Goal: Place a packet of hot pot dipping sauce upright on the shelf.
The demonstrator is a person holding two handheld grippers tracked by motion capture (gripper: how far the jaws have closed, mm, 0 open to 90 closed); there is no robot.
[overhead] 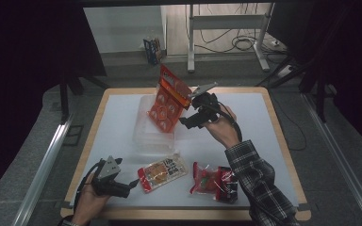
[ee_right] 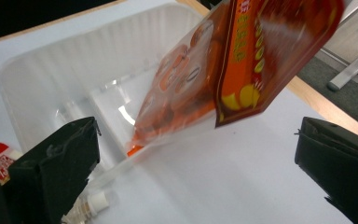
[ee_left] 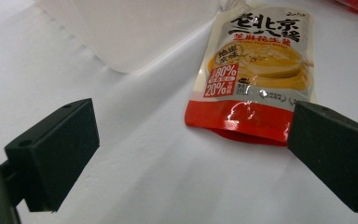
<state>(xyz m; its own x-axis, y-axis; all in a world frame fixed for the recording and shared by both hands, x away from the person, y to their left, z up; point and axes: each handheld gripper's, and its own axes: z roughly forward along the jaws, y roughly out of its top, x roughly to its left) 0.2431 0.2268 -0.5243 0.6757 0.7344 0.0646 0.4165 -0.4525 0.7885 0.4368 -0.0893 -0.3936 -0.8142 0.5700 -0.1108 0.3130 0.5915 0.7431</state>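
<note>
I judge the orange snack bag (overhead: 168, 99) at centre frame to be light, floppy and slick, best pinched by its flat sealed edge. It is tilted, apparently in mid-air, over the clear tray (overhead: 143, 134) on the table (overhead: 264, 141). My right hand-held gripper (overhead: 195, 110) sits just right of it, jaws spread, holding nothing. My left hand-held gripper (overhead: 122, 184), lower left, is also spread wide and empty, facing the sesame sauce pouch (ee_left: 256, 70).

Black two-jaw tools (overhead: 122, 186), grey triangular plates, black cables; right sleeve (overhead: 257, 181) plaid, seemingly dark.
</note>
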